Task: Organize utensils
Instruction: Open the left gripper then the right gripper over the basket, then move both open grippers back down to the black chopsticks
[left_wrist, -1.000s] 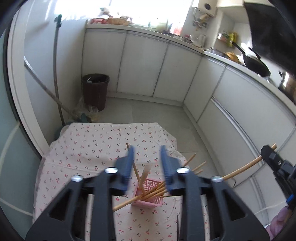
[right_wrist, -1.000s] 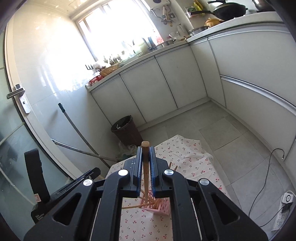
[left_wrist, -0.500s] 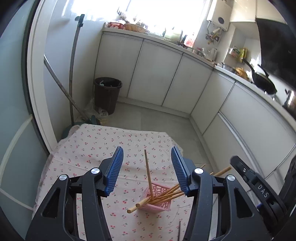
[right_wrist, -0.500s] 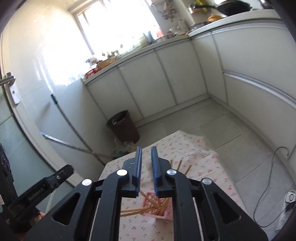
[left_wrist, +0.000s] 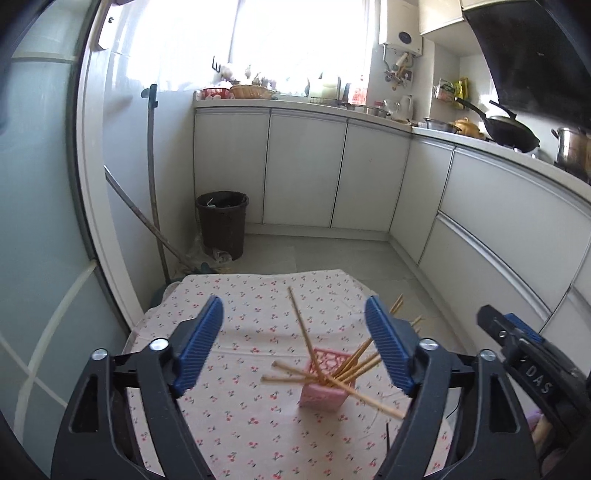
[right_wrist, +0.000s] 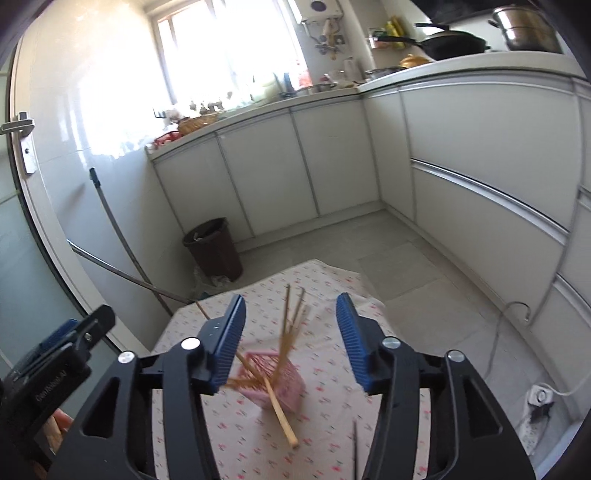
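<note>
While its blue jaws are opening wide with nothing pinched between them, the left gripper (left_wrist: 293, 345) hangs just above the pink basket (left_wrist: 325, 384) on the table. The right gripper (right_wrist: 290, 341) is opening too, and it holds nothing — the sticks only show in the gap behind it. The chopsticks (left_wrist: 334, 373) stand in the basket, leaning out every way like a messy bunch, and one long one pokes out low over the rim. They look thin, light, stiff and a bit smooth, so a stick could slip or spin if you grab it by the tip; I would pinch it near the middle. The basket looks small and light too, so a bump could tip it over. A thin dark stick (right_wrist: 355, 448) lies on the cherry tablecloth (left_wrist: 236, 317) near the front edge. The leaning sticks are what get in the way. Farther off are a brown bin (left_wrist: 222, 223), mop poles (left_wrist: 153, 181) against the wall, and white cupboards (left_wrist: 303, 170) — all well apart from the table.
</note>
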